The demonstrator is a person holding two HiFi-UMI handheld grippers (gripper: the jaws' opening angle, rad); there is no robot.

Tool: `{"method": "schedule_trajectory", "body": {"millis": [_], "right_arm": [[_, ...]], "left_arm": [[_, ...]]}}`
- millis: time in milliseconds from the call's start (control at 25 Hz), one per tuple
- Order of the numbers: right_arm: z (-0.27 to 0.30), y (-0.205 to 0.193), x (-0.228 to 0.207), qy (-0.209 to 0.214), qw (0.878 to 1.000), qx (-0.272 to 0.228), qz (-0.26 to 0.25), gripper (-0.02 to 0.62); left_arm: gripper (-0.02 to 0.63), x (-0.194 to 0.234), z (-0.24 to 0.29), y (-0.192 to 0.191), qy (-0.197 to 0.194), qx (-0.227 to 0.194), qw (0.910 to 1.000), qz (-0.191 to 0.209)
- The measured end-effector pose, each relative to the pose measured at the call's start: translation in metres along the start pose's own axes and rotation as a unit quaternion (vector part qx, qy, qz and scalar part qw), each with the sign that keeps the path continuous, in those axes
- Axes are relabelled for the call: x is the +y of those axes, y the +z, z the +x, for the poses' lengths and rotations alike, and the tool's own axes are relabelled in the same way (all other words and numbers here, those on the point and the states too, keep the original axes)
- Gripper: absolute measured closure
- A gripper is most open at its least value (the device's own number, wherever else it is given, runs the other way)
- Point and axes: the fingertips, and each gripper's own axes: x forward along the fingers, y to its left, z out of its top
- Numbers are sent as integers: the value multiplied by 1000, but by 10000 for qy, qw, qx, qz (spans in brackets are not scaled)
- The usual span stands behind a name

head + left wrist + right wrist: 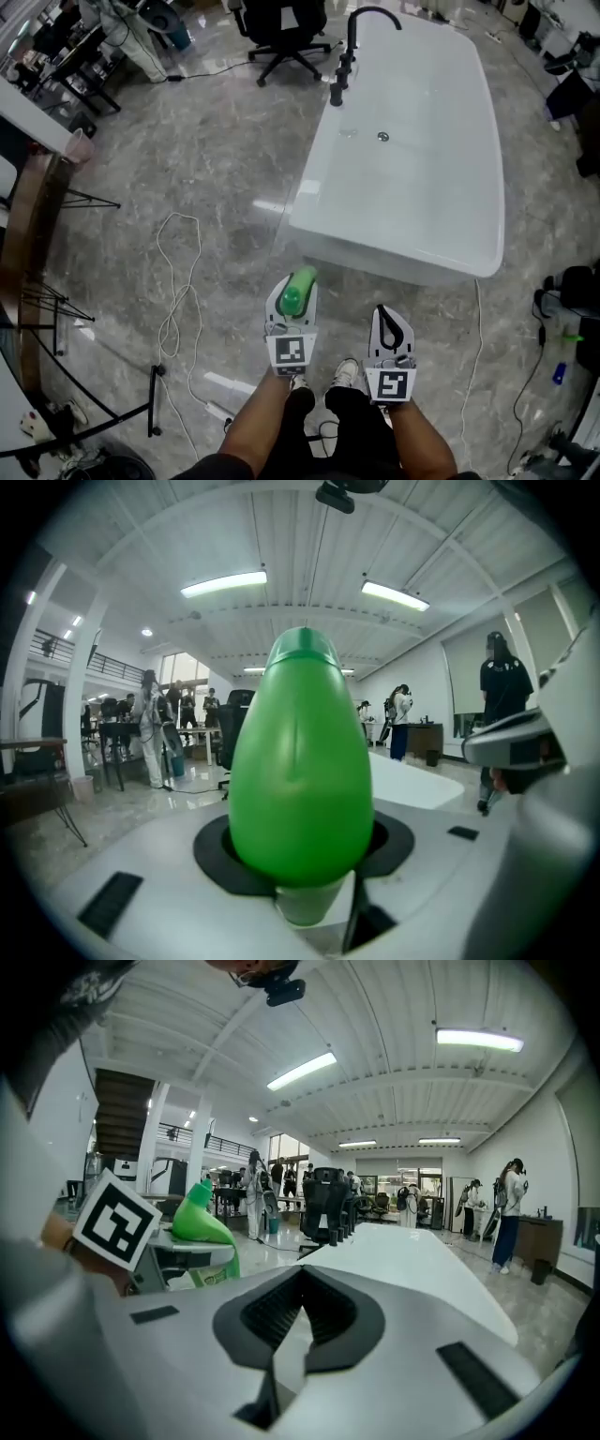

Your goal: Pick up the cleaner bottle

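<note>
Bottle [300, 283], with its green top pointing forward, sits clear of the floor [187, 159] between the jaws of the left gripper [292, 307]. They pinch it from both sides, and its rounded body is nested in the dark pad hollows, which likely keeps so smooth a shape from sliding out. Just to its right, the right gripper [392, 330] hangs level beside it with jaws pressed together on nothing; one grip seems enough for this load. Further right and ahead stands the white tub [394, 248], probably where the cleaner is meant to go.
</note>
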Motion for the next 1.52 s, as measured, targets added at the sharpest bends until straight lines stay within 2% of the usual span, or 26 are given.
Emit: {"method": "schedule_trajectory", "body": {"millis": [120, 240, 360, 480, 720, 960, 1080, 1240, 1520], "right_arm": [[-37, 54, -20, 68, 9999, 1, -123, 581], [-74, 94, -49, -157, 9998, -24, 94, 581], [-105, 122, -72, -442, 9985, -22, 321, 581], [-128, 143, -86, -541, 9975, -259, 361, 581], [-163, 174, -129, -1012, 9924, -563, 405, 581], [-206, 200, -146, -1579, 9845, -678, 341, 581], [-206, 211, -138, -1622, 9837, -724, 274, 581], [-195, 227, -137, -1636, 9835, -756, 169, 581], [-186, 242, -123, -1589, 9839, -817, 56, 581]], "left_arm": [[425, -29, -28, 78, -171, -63, 9998, -82], [424, -60, -55, 139, -240, -45, 9994, -249], [423, -85, -75, 177, -405, -28, 9986, -334], [424, -104, -91, 201, -496, -55, 9982, -342], [423, -134, -109, 232, -681, -58, 9973, -281], [423, -147, -133, 252, -1058, -43, 9943, -100], [425, -141, -135, 257, -1142, -62, 9934, -63], [423, -145, -127, 280, -1387, -316, 9898, 19], [425, -137, -128, 281, -1434, -216, 9894, 48]]}}
